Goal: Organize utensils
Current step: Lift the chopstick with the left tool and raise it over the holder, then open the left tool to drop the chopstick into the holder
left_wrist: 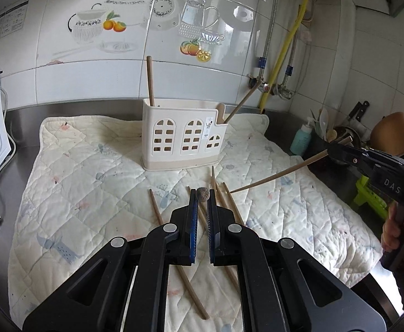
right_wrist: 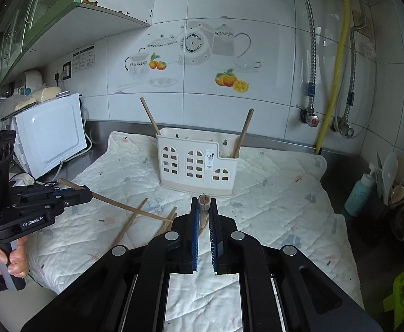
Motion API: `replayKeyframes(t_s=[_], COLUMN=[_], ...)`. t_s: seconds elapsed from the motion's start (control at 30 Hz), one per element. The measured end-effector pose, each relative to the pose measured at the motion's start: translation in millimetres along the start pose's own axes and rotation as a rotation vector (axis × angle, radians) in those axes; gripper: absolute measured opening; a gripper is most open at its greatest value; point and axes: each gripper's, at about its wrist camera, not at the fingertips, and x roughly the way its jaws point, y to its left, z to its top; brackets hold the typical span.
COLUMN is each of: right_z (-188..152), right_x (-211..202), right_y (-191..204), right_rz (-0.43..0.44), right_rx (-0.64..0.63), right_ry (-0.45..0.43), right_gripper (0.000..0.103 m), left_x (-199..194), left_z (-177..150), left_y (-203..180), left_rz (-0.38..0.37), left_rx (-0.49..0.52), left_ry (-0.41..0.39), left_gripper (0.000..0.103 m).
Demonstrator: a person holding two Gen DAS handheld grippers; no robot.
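Observation:
A cream utensil holder (left_wrist: 184, 135) with arched cut-outs stands on the quilted mat (left_wrist: 91, 171); it also shows in the right wrist view (right_wrist: 199, 161). Two wooden chopsticks stand in it, one at its left end (left_wrist: 150, 80) and one leaning at its right end (left_wrist: 242, 102). Several chopsticks lie loose on the mat (left_wrist: 229, 202). My left gripper (left_wrist: 201, 193) is shut on a chopstick (right_wrist: 130, 207), whose butt end shows between the fingertips. My right gripper (right_wrist: 204, 202) is shut on another chopstick (left_wrist: 279, 175), held above the mat.
A white microwave (right_wrist: 49, 135) stands at the left on the steel counter. A teal pump bottle (left_wrist: 301, 138), a pot of utensils and knives crowd the right corner. Pipes and a yellow hose (left_wrist: 282, 52) run down the tiled wall. Something lime green (left_wrist: 367, 193) sits at the right.

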Motion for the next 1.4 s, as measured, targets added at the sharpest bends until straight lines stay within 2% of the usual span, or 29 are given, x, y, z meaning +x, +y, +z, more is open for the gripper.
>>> replayKeyframes(t_s=[0.27, 0.57, 0.77, 0.97, 1.13, 1.4], right_z=[35.7, 63.3, 92.9, 124.6, 144.6, 150.1], right_x=[-1.9, 0.9, 7.4, 20.4, 39.6, 83.1], right_y=[0.1, -2.4, -17.9, -31.9, -40.3, -52.9], right_rz=[0.042, 0.049, 0.029, -0.005, -0.022, 0.001], right_rx=[-0.032, -0.044, -0.033, -0.048, -0.061, -0.064], right_ry=[-0.029, -0.064, -0.099, -0.119, -0.111, -0.025], right_gripper=[0.007, 0.007, 0.007, 0.007, 0.007, 0.007], left_x=[-4.7, -8.5, -15.7, -18.3, -7.0, 44.3], left_z=[30.5, 58.5, 99.6, 150.2, 185.8, 209.1], left_y=[-2.0, -7.4, -15.5, -23.7, -22.9, -6.6], left_rz=[-0.013, -0.011, -0.015, 0.016, 0.046, 0.131], left_rx=[0.005, 0.031, 0.060, 0.102, 0.118, 0.120], left_ry=[-0.058, -0.116, -0.197, -0.296, -0.362, -0.358], left_gripper=[0.005, 0.005, 0.005, 0.005, 0.005, 0.005])
